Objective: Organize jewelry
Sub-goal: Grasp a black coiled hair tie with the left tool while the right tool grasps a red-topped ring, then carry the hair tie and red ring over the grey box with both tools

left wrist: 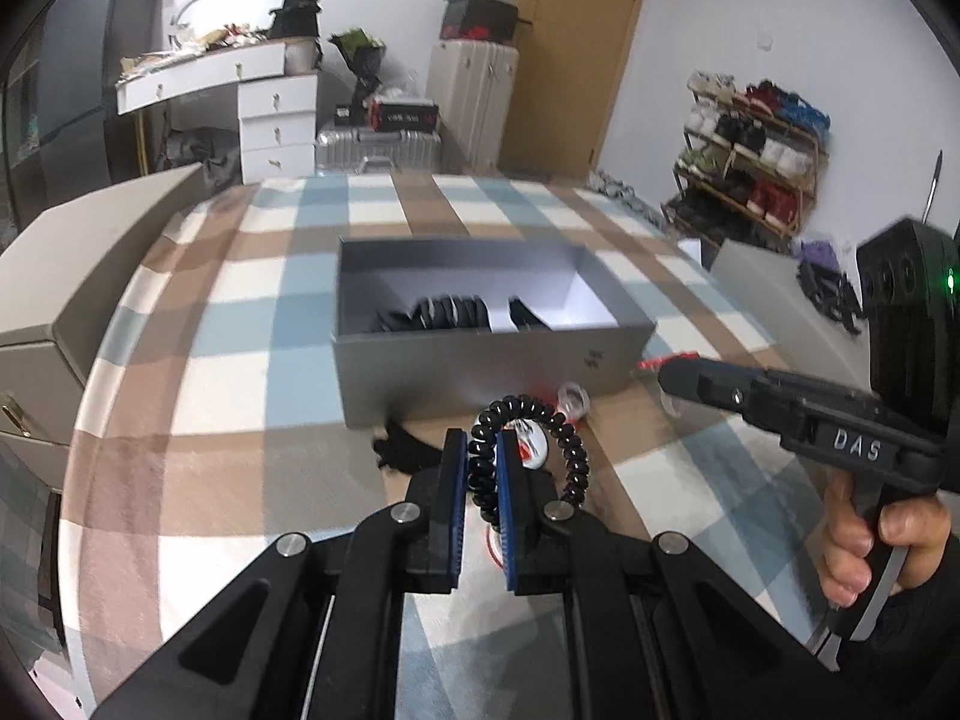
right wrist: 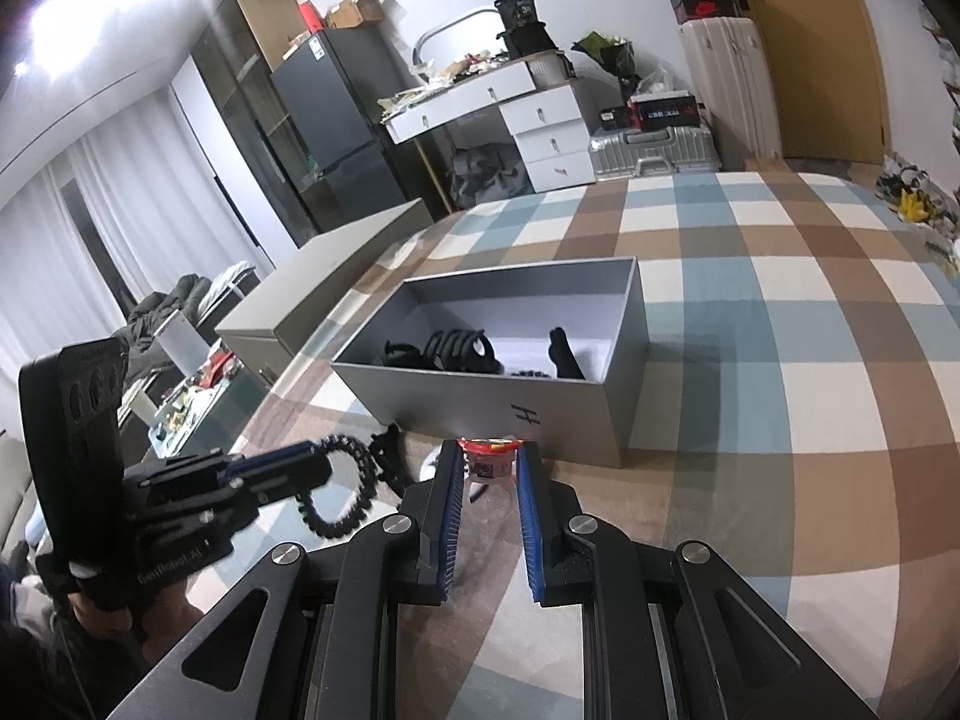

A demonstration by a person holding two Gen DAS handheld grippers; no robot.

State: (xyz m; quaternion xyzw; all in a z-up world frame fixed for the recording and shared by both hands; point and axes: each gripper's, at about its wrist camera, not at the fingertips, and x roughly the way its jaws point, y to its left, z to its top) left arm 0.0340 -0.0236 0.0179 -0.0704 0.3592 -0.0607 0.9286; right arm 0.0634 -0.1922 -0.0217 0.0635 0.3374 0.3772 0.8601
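Even indoor light — ceiling glare top-left in the right view; slight motion blur, fisheye-bent edges.

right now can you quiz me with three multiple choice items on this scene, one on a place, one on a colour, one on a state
1. Where does the grey box stand?
A. on the checked blanket
B. on the white desk
C. on the shoe rack

2. What colour is the coiled band in the left gripper?
A. white
B. black
C. yellow

3. How is the right gripper?
A. wide open over the box
B. shut on a small red-topped thing
C. resting inside the box

Answers:
1. A, the box sits on the checked blanket with its top open.
2. B, the spiral loop pinched between the blue pads is black.
3. B, its blue pads press on either side of the small red-topped thing in front of the box.
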